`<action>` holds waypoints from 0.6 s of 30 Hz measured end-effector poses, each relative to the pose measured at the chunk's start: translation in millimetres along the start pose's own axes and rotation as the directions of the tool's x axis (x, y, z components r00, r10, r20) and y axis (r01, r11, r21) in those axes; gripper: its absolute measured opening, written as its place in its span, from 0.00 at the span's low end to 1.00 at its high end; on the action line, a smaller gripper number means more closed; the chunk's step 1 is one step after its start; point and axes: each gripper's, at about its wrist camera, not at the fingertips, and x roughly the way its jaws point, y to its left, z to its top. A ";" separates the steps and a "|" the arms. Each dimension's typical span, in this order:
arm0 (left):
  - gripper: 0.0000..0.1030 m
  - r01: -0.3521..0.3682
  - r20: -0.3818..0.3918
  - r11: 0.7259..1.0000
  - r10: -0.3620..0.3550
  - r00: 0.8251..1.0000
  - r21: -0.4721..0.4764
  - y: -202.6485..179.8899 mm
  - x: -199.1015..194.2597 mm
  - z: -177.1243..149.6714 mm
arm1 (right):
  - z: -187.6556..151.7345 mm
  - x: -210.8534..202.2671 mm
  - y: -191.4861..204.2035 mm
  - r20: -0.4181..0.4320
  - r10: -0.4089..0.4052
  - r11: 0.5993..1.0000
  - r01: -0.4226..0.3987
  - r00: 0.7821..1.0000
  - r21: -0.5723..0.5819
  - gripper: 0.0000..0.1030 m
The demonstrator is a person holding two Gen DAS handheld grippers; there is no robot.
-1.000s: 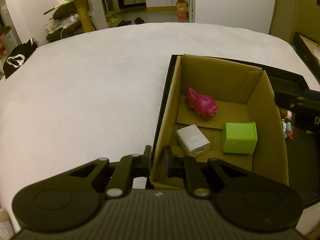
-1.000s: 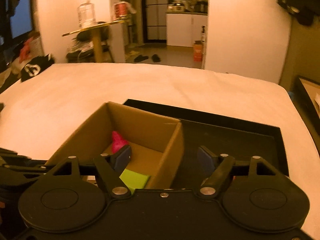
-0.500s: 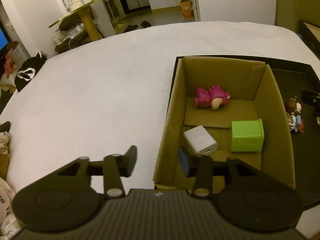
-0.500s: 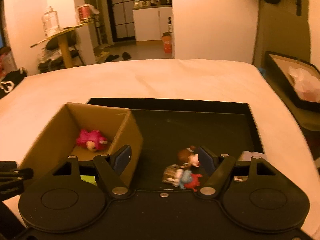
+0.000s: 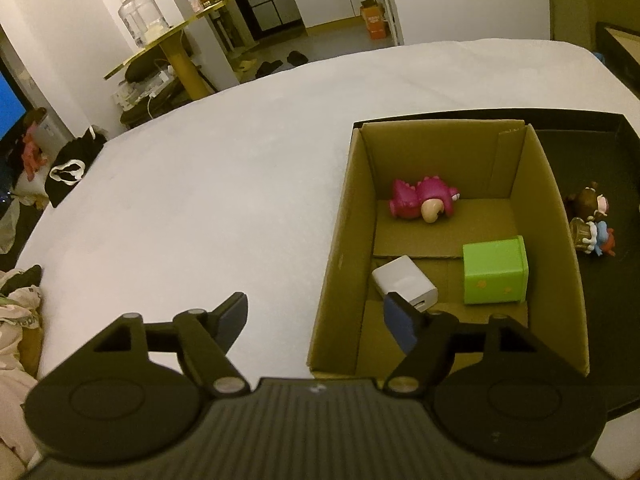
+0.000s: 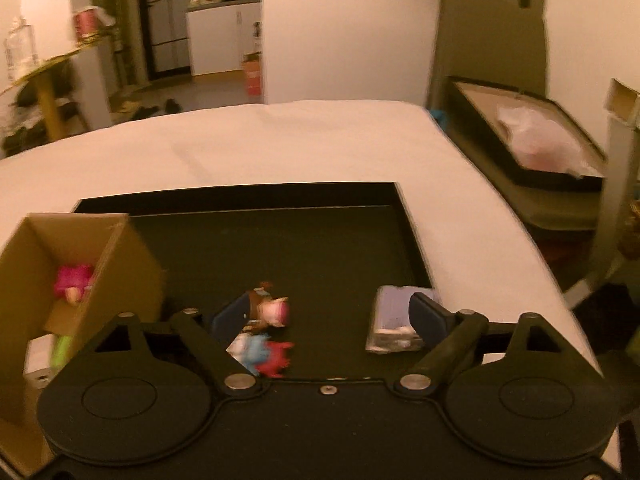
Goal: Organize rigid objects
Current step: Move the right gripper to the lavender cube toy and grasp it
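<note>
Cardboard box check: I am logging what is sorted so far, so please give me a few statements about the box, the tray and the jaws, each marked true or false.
1. The cardboard box holds three things: a pink toy, a green cube and a white charger. True.
2. The small dolls lie inside the box. False: they lie on the black tray, outside it.
3. The left gripper holds the charger. False: its jaws are open and empty.
4. The right gripper has open jaws. True.

White bed (image 5: pixel 208 184) carries a black tray (image 6: pixel 280 240). Cardboard box (image 5: pixel 556 216) stands at the tray's left end
</note>
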 end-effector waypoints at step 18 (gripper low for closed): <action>0.74 -0.033 -0.013 0.999 0.033 0.999 0.036 -9.8 2.0 3.9 | -11.8 38.0 -27.4 -0.065 -0.128 0.989 0.133 0.990 0.065 0.83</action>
